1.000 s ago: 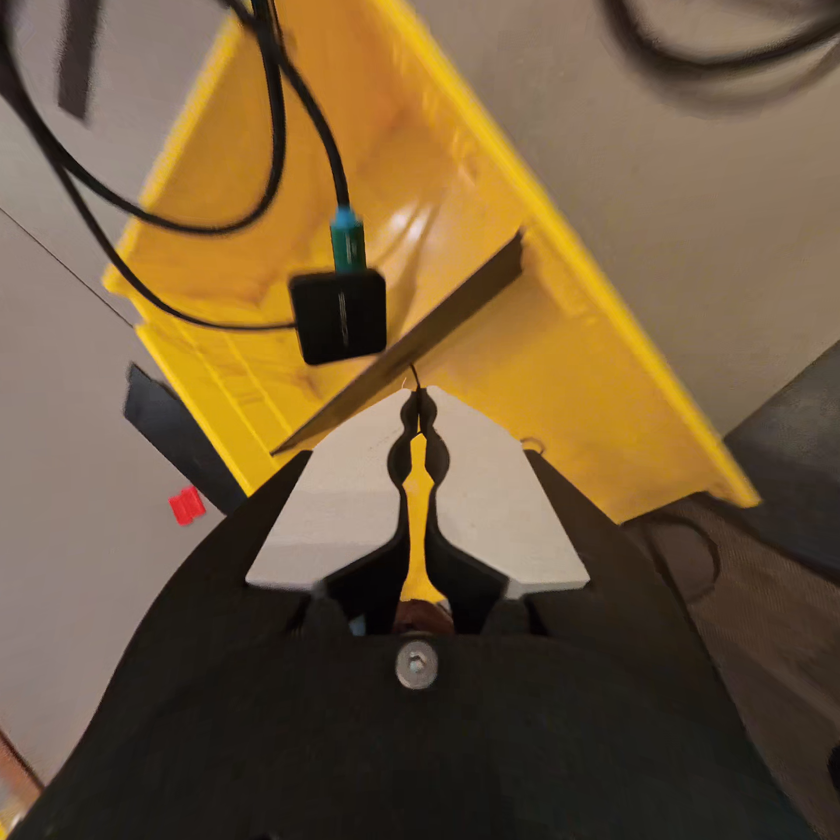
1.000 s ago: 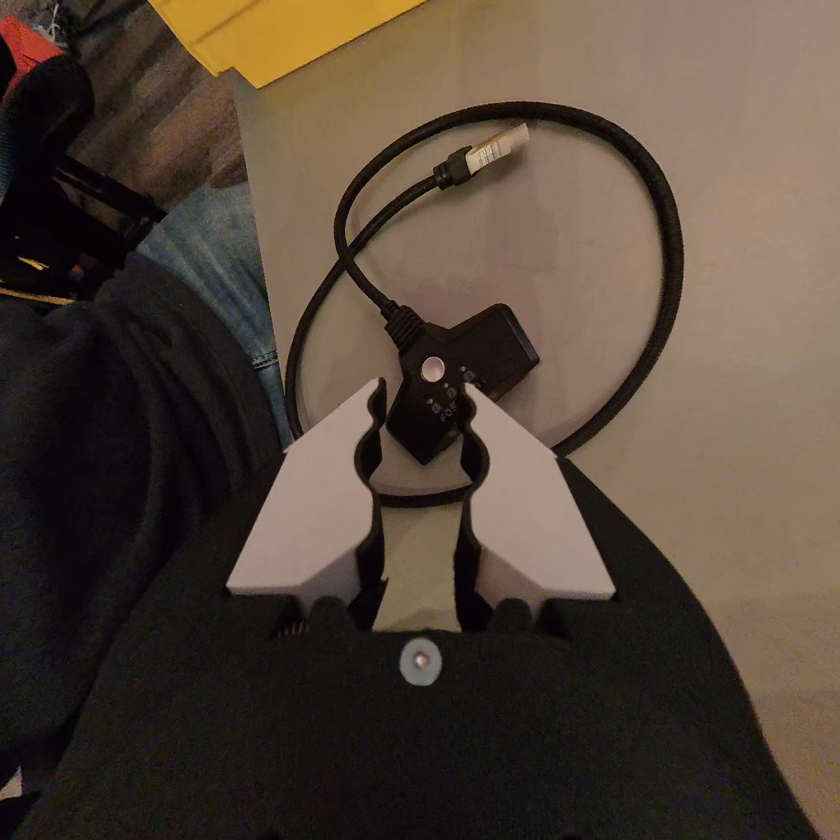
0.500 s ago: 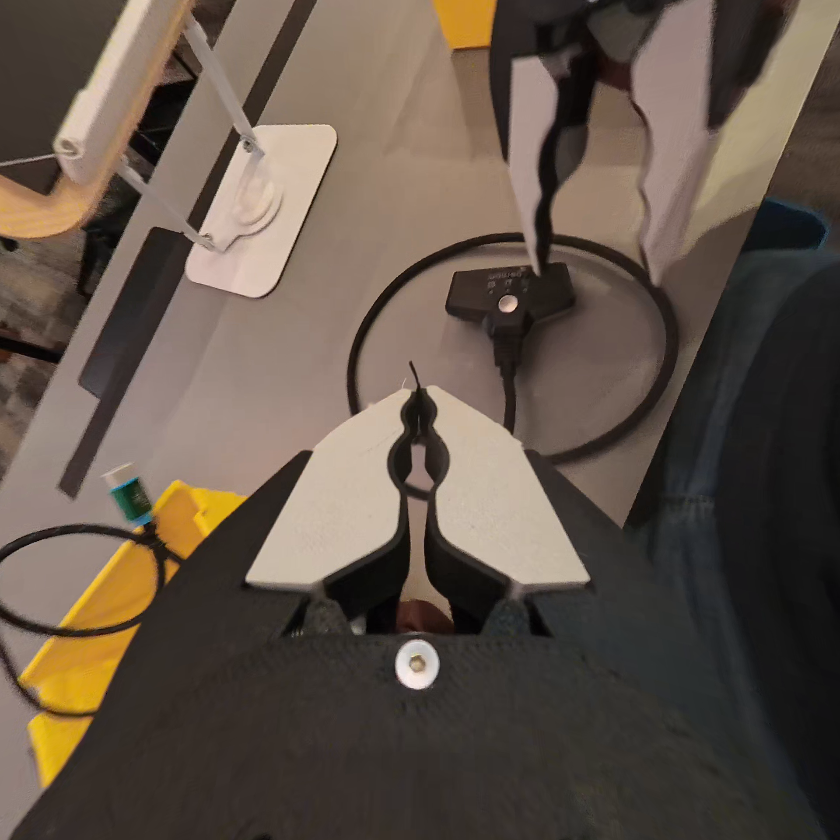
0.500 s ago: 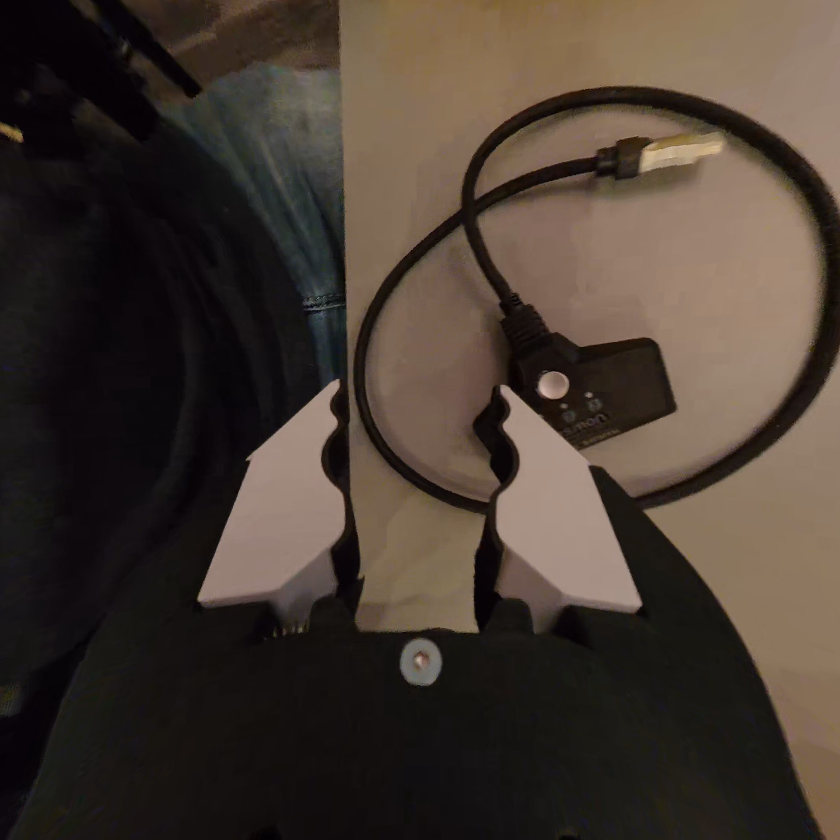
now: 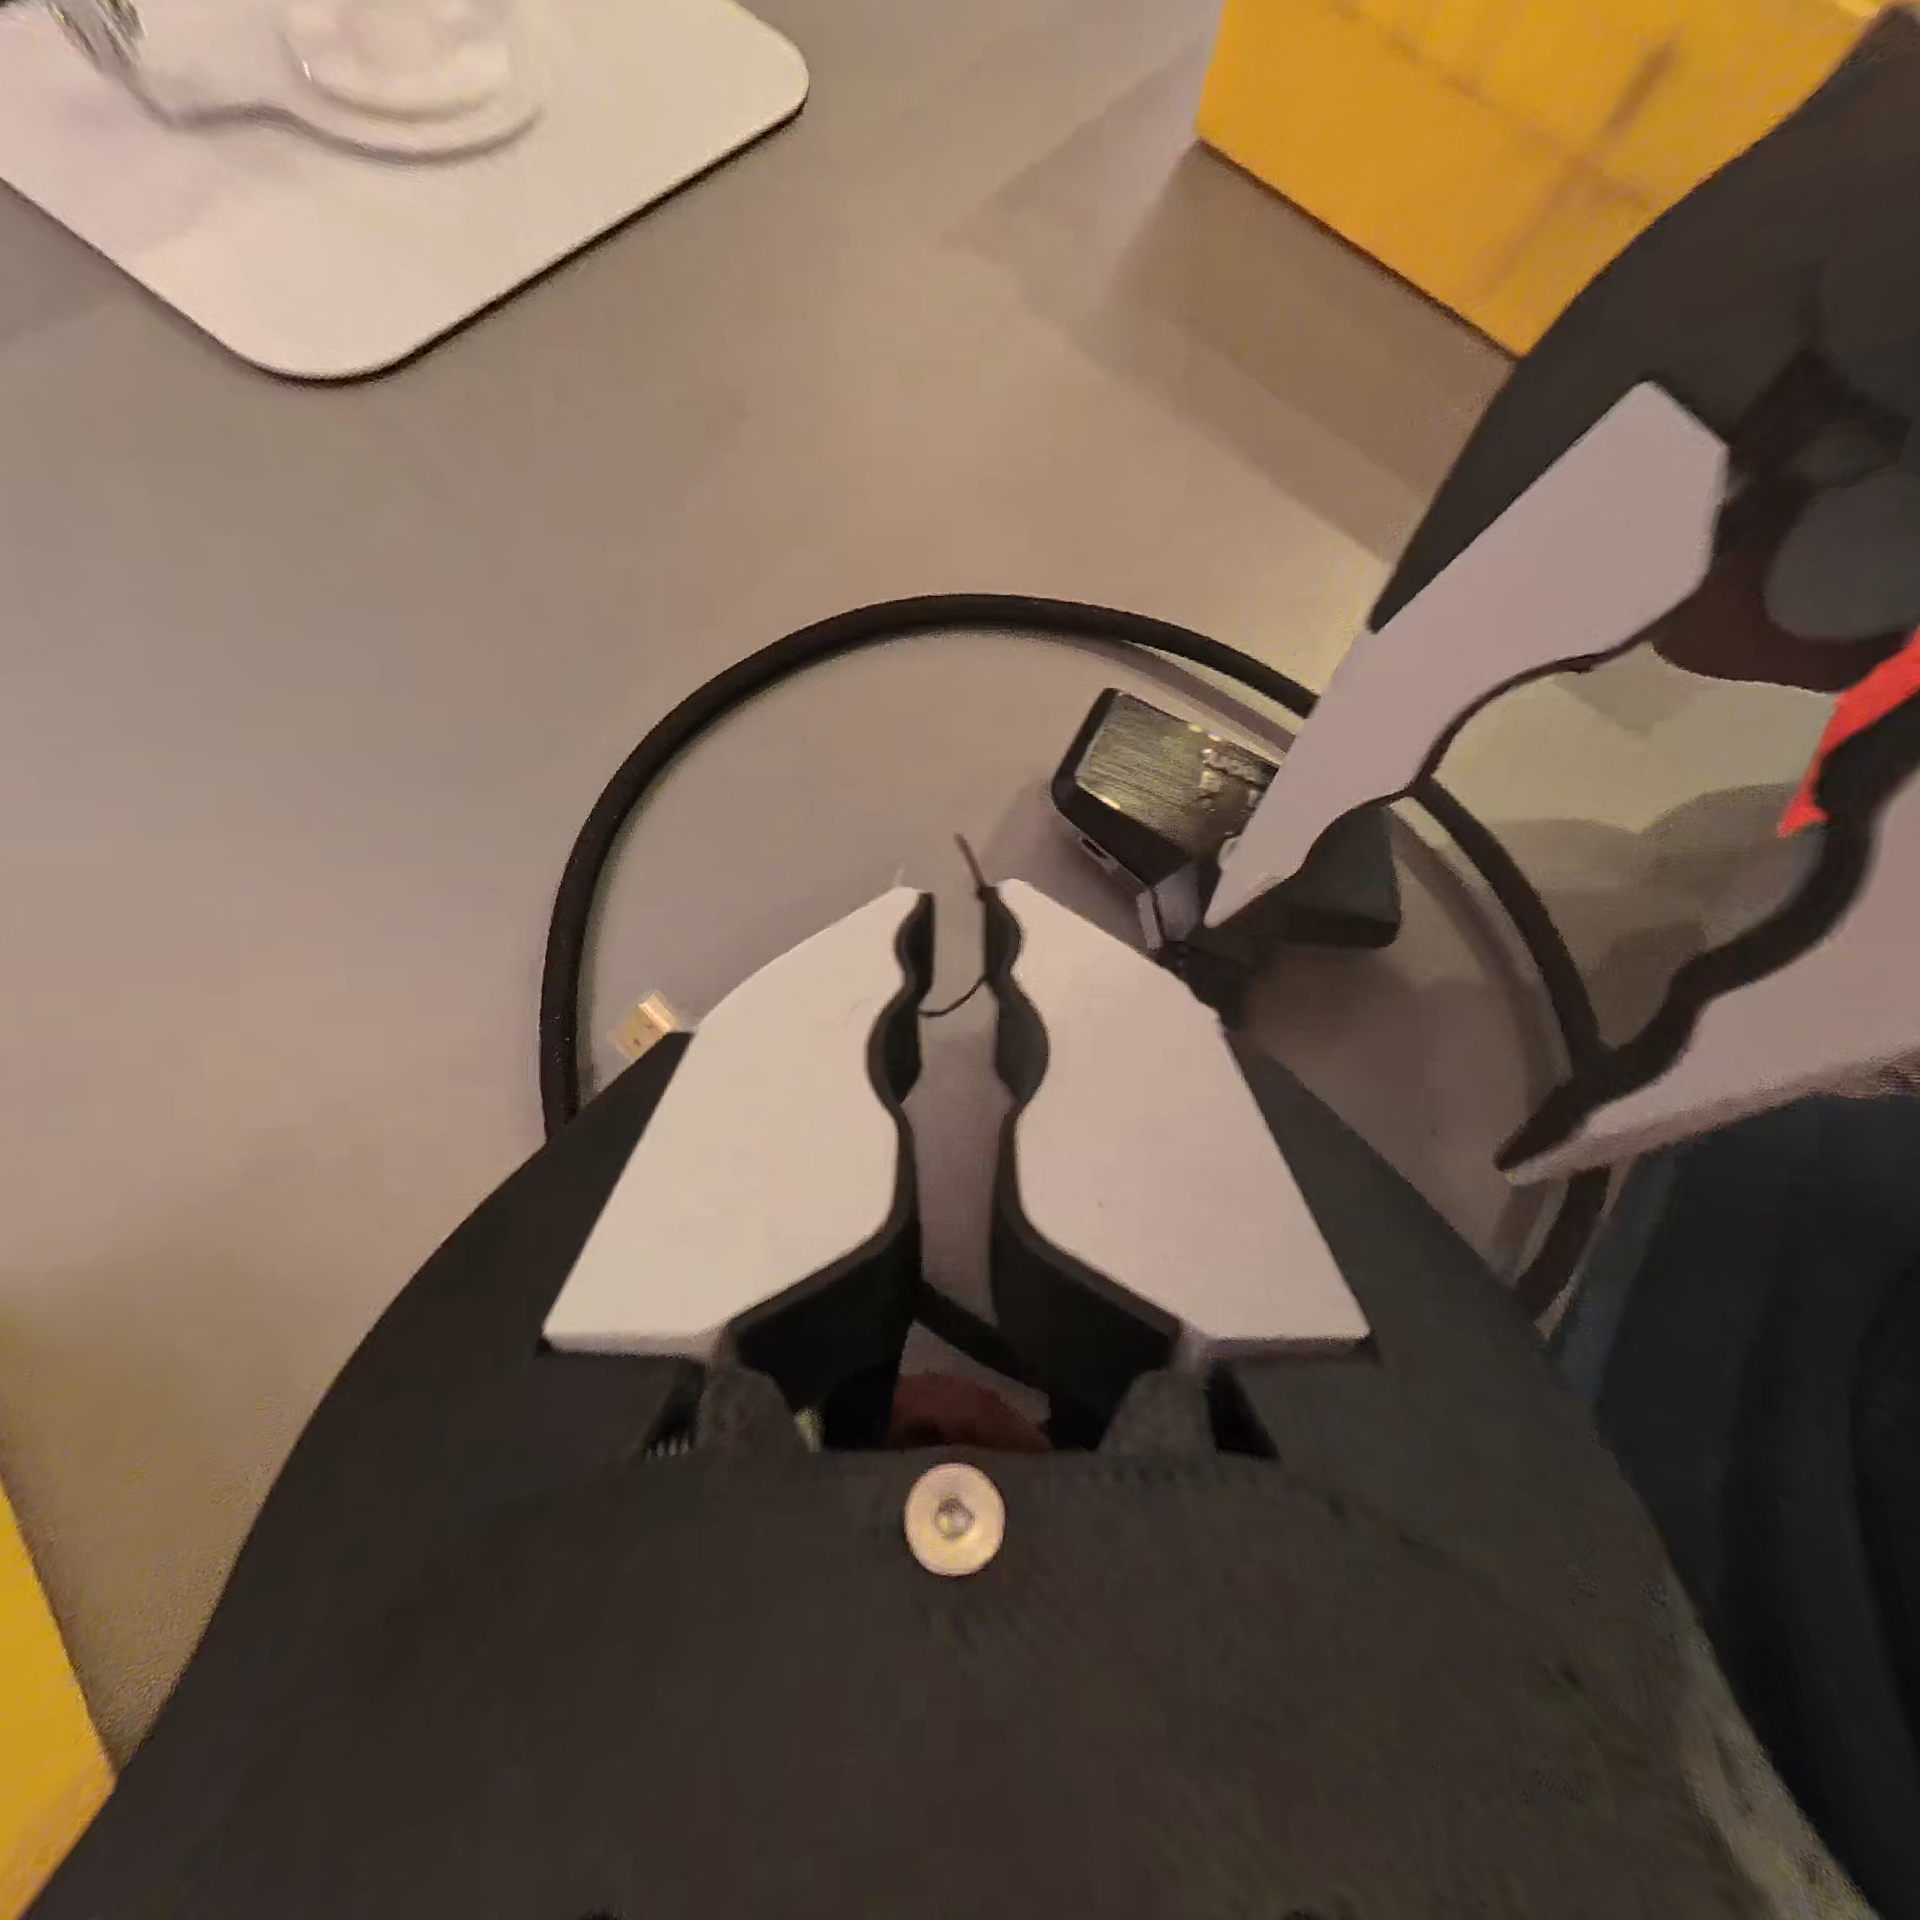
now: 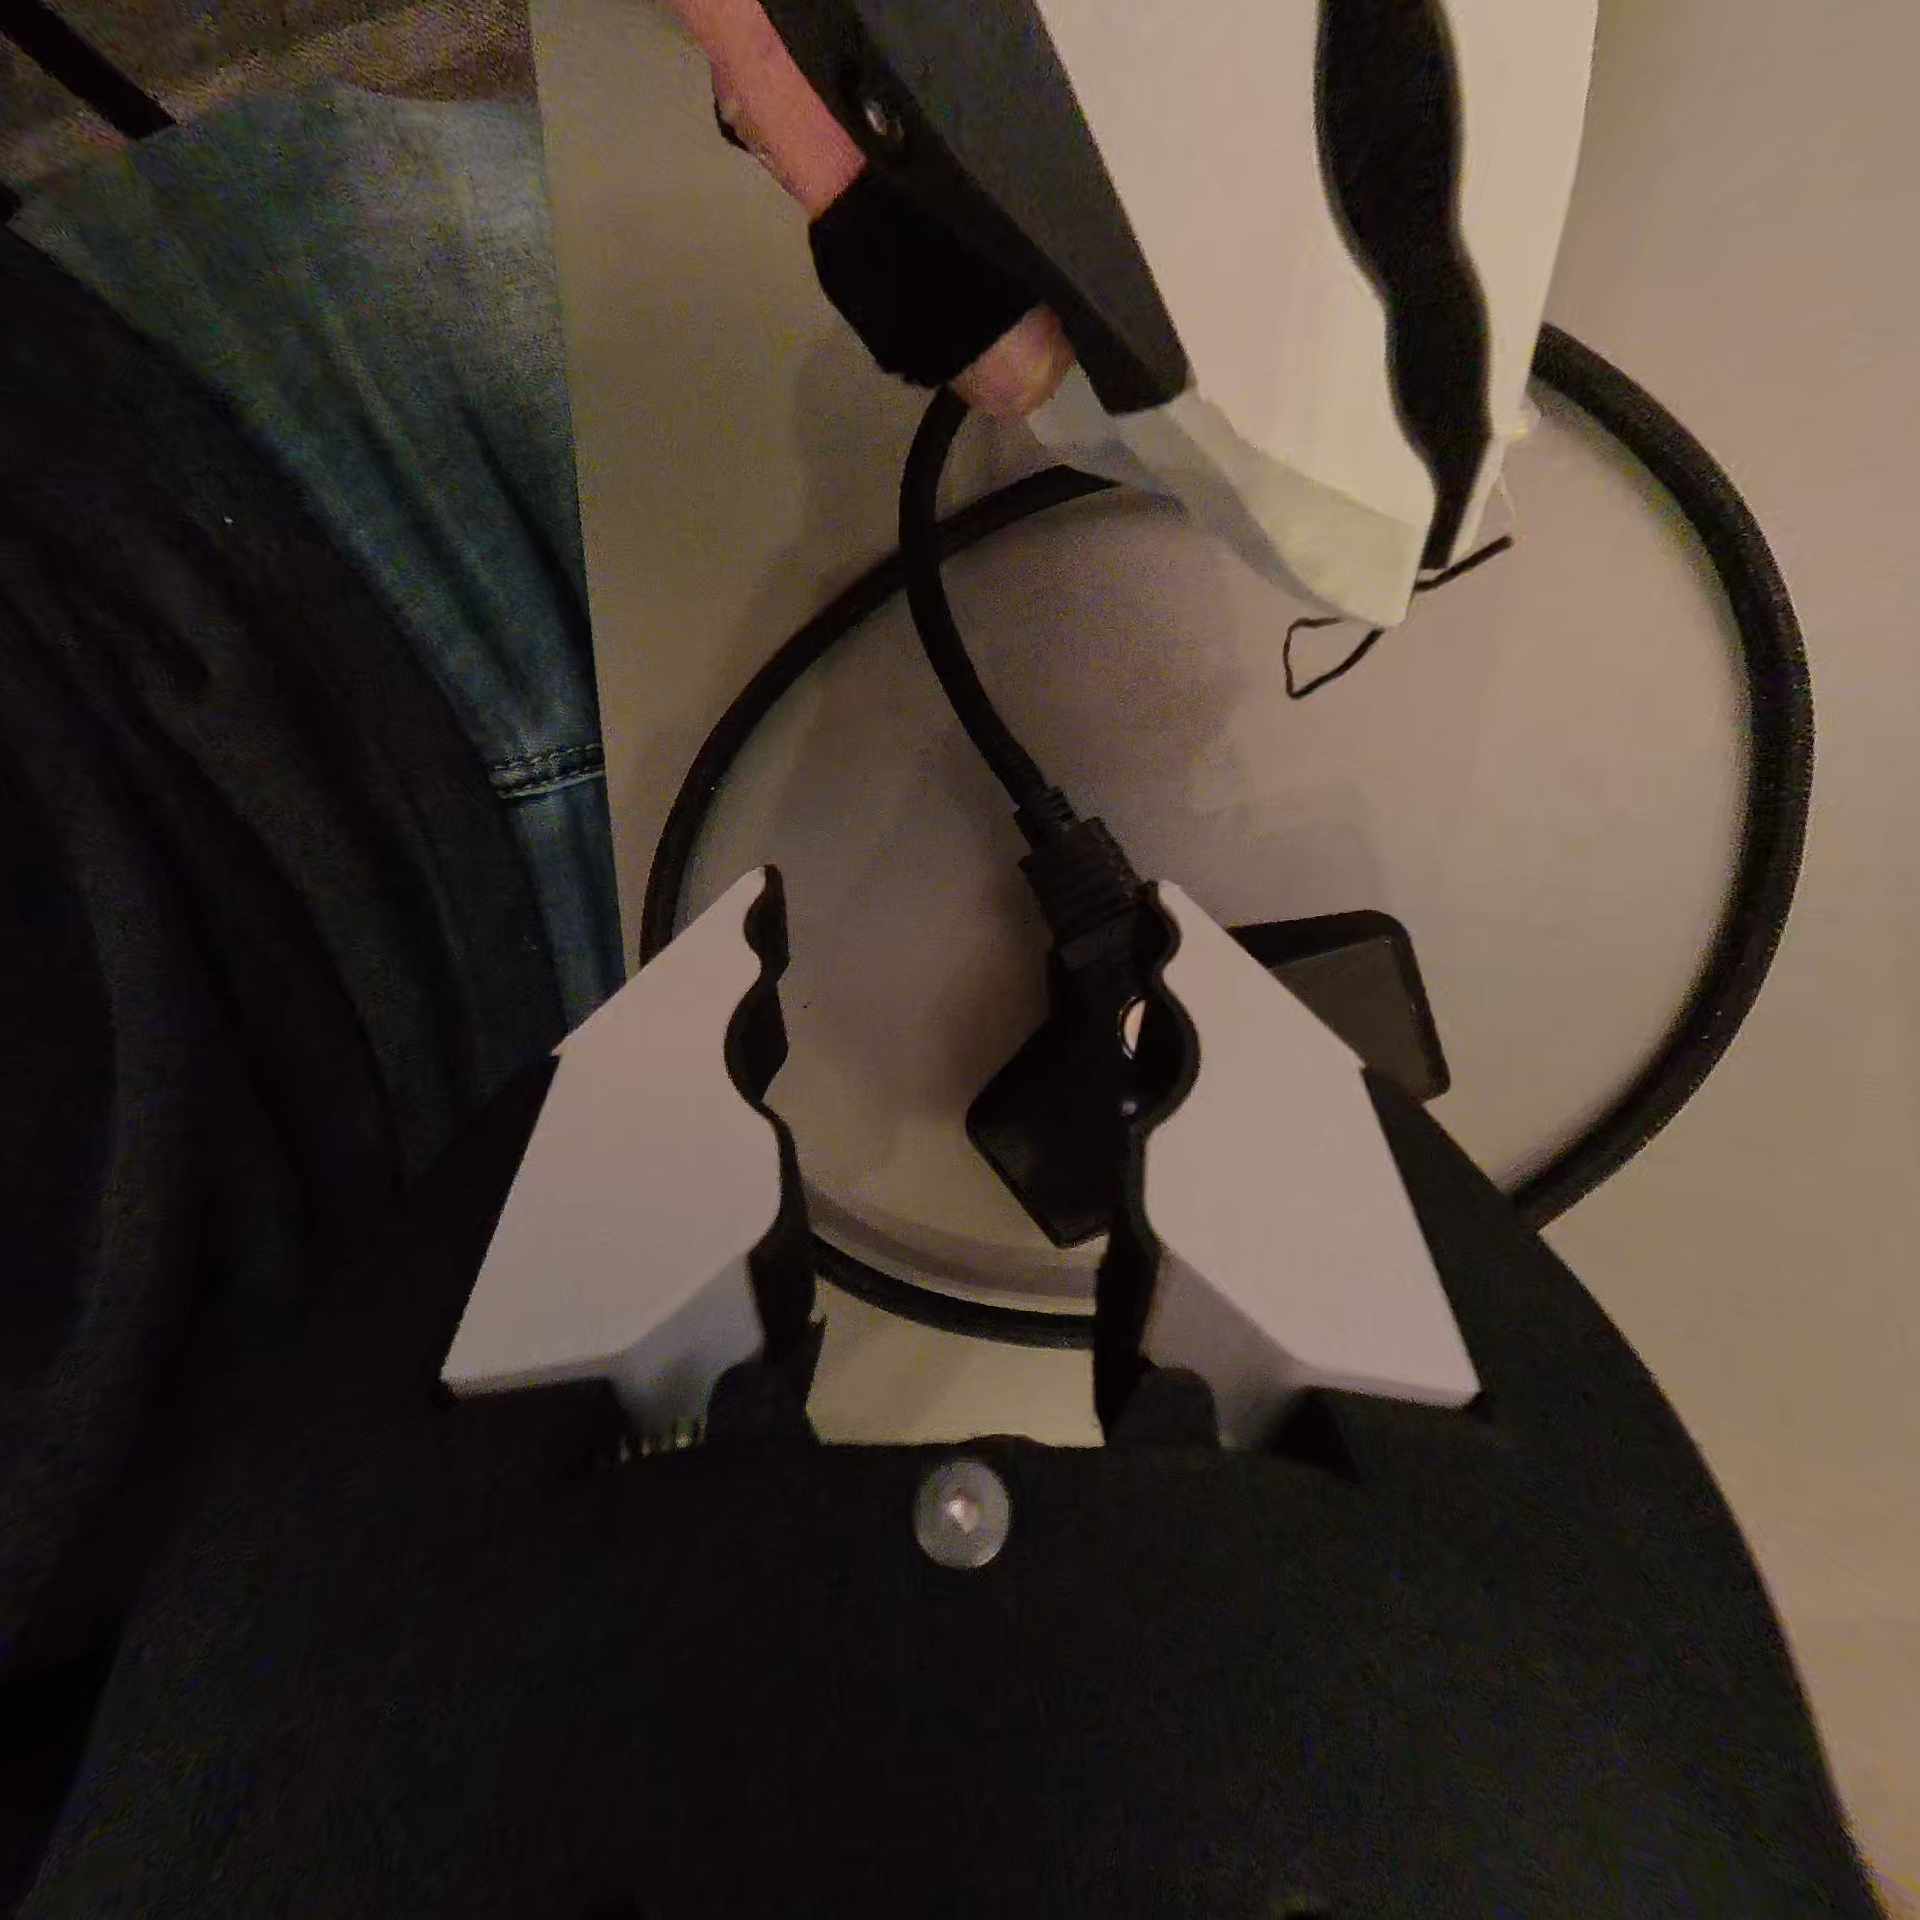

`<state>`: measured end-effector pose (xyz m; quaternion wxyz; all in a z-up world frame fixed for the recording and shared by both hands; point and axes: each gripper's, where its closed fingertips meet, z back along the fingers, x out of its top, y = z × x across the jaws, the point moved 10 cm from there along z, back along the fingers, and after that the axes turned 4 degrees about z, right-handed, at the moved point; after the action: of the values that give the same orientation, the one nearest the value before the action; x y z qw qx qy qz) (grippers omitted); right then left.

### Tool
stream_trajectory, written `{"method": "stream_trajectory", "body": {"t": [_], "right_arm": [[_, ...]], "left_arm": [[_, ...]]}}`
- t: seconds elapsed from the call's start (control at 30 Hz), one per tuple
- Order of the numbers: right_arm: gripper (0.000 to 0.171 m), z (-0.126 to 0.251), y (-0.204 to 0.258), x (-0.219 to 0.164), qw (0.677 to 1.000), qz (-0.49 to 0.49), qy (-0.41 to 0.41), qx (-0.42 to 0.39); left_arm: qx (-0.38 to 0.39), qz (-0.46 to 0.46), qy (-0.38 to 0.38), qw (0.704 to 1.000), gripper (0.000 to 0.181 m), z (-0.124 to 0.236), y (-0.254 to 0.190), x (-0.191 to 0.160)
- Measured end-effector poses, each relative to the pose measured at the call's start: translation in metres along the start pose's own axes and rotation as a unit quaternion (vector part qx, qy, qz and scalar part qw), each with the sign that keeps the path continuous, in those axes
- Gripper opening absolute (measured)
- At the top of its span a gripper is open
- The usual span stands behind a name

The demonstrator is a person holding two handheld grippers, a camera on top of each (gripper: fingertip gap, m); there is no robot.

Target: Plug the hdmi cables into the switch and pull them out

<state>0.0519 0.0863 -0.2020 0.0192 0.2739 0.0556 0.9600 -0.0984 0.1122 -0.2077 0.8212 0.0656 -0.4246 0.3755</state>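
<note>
The black HDMI switch (image 5: pixel 1164 790) lies on the grey table inside the loop of its own black cable (image 5: pixel 727 707). The cable's metal plug (image 5: pixel 649 1013) peeks out beside my left fingers. My left gripper (image 5: pixel 961 904) is just short of the switch, jaws parted by a narrow gap, with only a thin black thread at the tips. My right gripper (image 6: pixel 964 888) is open and straddles the switch (image 6: pixel 1039 1143), which lies against its right finger (image 6: pixel 1278 1122). The right gripper also shows in the left wrist view (image 5: pixel 1361 1044), and the left gripper in the right wrist view (image 6: pixel 1444 540).
A white lamp base (image 5: pixel 416 156) stands at the far left of the table. A yellow bin (image 5: pixel 1455 135) is behind the switch, and more yellow (image 5: pixel 31 1662) shows at the near left. The table edge (image 6: pixel 582 623) runs beside a person's jeans (image 6: pixel 416 520).
My left gripper swung from the yellow bin to the switch, and its tips parted slightly. My right gripper opened wider and came down around the switch.
</note>
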Motion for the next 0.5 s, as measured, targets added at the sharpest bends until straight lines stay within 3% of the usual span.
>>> {"method": "stream_trajectory", "body": {"t": [0.07,0.27,0.37,0.5], "right_arm": [[0.068,0.001,-0.001,-0.001,1.000,-0.002,0.002,-0.007],[0.068,0.013,-0.006,-0.015,1.000,-0.019,-0.006,-0.014],[0.066,0.022,-0.011,-0.023,0.999,-0.032,-0.018,-0.022],[0.066,0.024,-0.007,-0.017,1.000,-0.006,-0.027,-0.001]], "left_arm": [[0.013,0.001,0.009,1.000,0.032,-0.004,0.004,-0.001],[0.019,-0.026,0.010,0.999,0.049,0.022,0.004,-0.001],[0.002,-0.133,0.062,0.989,0.049,0.037,-0.016,-0.010],[0.038,-0.291,0.157,0.943,0.055,0.035,-0.040,-0.041]]}}
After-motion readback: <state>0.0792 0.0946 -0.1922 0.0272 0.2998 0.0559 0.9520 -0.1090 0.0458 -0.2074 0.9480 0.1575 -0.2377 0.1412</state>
